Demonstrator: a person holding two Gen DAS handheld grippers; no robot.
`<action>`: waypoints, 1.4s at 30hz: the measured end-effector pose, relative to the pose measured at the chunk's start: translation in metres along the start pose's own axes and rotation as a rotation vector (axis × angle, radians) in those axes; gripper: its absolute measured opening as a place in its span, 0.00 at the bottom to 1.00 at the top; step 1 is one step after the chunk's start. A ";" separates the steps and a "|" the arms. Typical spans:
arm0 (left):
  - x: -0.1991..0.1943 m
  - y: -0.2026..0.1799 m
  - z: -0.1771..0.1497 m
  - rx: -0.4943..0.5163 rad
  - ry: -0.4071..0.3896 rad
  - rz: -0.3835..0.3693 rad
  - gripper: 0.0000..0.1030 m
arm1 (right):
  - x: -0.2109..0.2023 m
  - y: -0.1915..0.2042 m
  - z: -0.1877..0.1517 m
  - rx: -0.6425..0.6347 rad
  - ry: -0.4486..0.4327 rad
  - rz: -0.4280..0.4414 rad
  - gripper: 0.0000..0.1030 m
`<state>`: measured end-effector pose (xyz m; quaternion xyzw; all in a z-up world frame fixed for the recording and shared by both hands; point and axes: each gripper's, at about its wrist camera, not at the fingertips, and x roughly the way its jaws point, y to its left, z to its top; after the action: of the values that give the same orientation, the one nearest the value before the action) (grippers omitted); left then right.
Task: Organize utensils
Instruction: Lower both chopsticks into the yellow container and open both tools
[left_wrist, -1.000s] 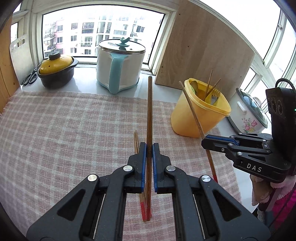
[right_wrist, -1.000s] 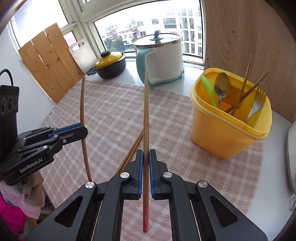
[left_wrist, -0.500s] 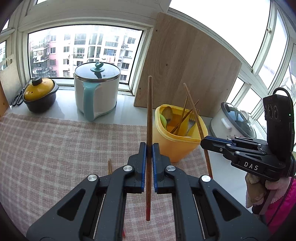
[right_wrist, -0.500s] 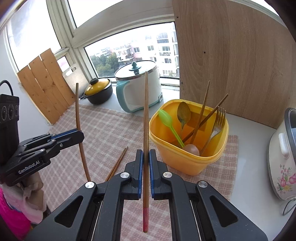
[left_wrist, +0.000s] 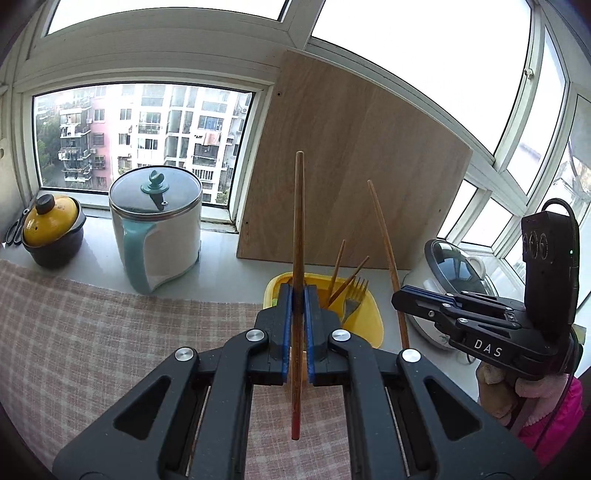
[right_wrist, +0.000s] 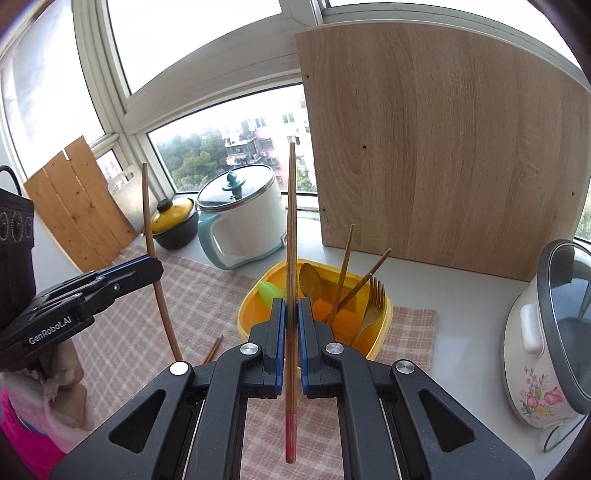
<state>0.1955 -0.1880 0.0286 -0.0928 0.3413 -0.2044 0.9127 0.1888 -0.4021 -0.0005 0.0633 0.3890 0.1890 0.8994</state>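
Observation:
My left gripper is shut on a wooden chopstick with a red end, held upright just before the yellow utensil tub. My right gripper is shut on a second red-ended chopstick, upright over the tub's near rim. The tub holds two chopsticks, a fork, a metal spoon and a green spoon. Each gripper shows in the other view, the right one and the left one. A loose chopstick pair lies on the checked cloth.
A white and teal pot and a yellow-lidded black pot stand by the window. A wooden board leans behind the tub. A rice cooker stands at the right. Wooden planks lean at the far left.
Both grippers have risen and moved forward toward the yellow tub with their chopsticks. The tub now sits right behind the fingertips in both views.

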 end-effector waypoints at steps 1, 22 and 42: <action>0.003 -0.002 0.003 -0.002 -0.003 -0.001 0.04 | 0.001 -0.002 0.003 0.001 -0.002 0.000 0.05; 0.051 -0.005 0.057 -0.042 -0.057 0.058 0.04 | 0.031 -0.030 0.035 0.035 -0.029 0.011 0.05; 0.084 -0.004 0.044 -0.029 -0.001 0.069 0.04 | 0.063 -0.043 0.031 0.040 -0.027 0.001 0.05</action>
<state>0.2805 -0.2265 0.0138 -0.0943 0.3467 -0.1677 0.9180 0.2634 -0.4163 -0.0325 0.0839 0.3806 0.1810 0.9029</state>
